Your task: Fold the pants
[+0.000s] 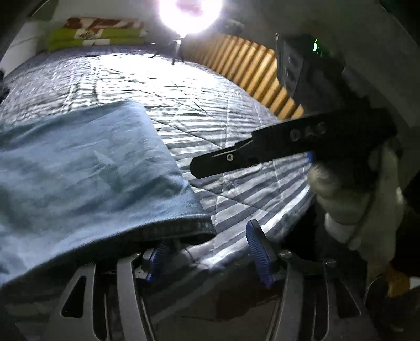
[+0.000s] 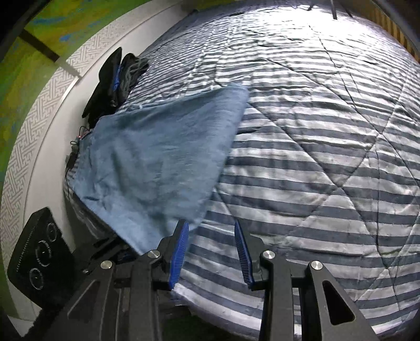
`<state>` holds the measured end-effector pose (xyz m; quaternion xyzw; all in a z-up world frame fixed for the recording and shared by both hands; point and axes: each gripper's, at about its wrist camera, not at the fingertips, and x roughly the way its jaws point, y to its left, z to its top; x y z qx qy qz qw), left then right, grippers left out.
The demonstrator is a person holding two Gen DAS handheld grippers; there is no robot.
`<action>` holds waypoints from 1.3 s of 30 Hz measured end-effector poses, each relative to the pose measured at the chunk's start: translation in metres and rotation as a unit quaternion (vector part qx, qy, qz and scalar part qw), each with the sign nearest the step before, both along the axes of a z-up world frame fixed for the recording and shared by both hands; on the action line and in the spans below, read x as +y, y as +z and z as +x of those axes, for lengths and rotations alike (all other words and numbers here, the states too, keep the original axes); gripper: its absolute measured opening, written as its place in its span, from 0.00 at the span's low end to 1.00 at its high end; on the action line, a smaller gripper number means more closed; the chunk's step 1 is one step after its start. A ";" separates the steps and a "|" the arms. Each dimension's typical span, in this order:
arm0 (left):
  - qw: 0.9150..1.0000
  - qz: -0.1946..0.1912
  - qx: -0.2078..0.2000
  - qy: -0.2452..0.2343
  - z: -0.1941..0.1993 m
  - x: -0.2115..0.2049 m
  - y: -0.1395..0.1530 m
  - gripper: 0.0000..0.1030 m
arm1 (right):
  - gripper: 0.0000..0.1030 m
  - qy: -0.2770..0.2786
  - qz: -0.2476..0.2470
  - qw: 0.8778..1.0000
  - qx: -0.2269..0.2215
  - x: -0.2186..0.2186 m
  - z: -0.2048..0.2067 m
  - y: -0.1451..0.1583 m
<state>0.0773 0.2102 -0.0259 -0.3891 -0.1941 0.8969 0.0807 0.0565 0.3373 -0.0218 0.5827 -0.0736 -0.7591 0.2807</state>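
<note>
Item: blue pants, folded flat on striped quilt, near its wall-side edge

Left gripper: jaws apart, hem draped over one finger

Right gripper: jaws apart, empty, beside the cloth's corner

Risk: hem may snag on that finger and drag the fold open

Room: bright lamp, slatted wood headboard, stacked towels, patterned wall
</note>
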 end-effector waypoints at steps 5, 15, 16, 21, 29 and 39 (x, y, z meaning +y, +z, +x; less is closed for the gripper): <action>0.999 -0.011 0.025 0.018 0.009 0.003 0.005 0.58 | 0.32 -0.005 -0.026 0.999 -0.024 0.000 -0.004 -0.008; 0.999 -0.031 0.013 0.005 0.005 0.024 -0.013 0.59 | 0.32 -0.003 -0.020 0.999 -0.045 -0.013 -0.011 -0.026; 0.999 -0.031 0.016 0.000 0.006 0.025 -0.011 0.58 | 0.32 -0.006 -0.028 0.998 -0.049 -0.010 -0.013 -0.027; 0.990 -0.112 0.020 -0.086 0.018 0.071 -0.006 0.54 | 0.32 -0.036 -0.081 0.993 -0.075 0.006 -0.026 -0.033; 0.995 -0.087 0.020 0.033 0.055 -0.015 0.031 0.54 | 0.43 -0.037 -0.142 0.987 -0.070 0.006 -0.028 -0.034; 0.995 -0.085 -0.052 0.021 0.017 -0.039 -0.028 0.53 | 0.44 -0.052 -0.173 0.980 -0.086 -0.021 -0.027 -0.053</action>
